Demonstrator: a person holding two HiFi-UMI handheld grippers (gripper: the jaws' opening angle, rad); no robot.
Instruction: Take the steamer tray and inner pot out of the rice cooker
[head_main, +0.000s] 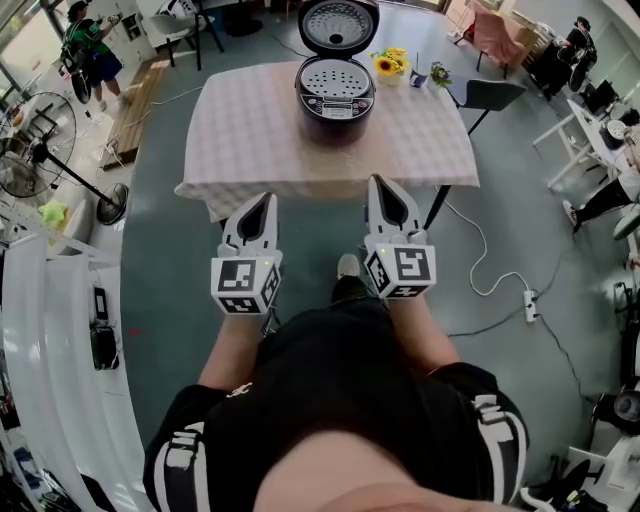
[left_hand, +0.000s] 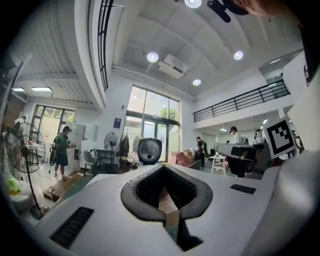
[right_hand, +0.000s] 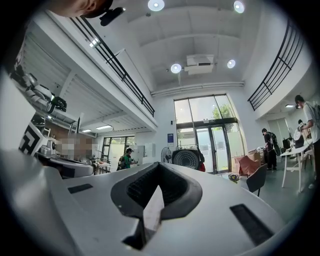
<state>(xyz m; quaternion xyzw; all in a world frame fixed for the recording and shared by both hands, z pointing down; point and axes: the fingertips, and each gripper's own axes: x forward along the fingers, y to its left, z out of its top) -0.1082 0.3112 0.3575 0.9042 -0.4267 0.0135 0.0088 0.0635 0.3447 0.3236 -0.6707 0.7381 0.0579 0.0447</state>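
The rice cooker (head_main: 335, 95) stands at the far middle of the worktop (head_main: 250, 140), which has a checked cloth. Its lid (head_main: 339, 22) is tipped up and back. The perforated steamer tray (head_main: 335, 80) sits in its mouth; the inner pot beneath cannot be made out. Sunflowers (head_main: 388, 65) stand just right of the cooker. The left tool (head_main: 262, 197) and right tool (head_main: 381, 182) are at the near edge, side by side, jaws pressed together on nothing.
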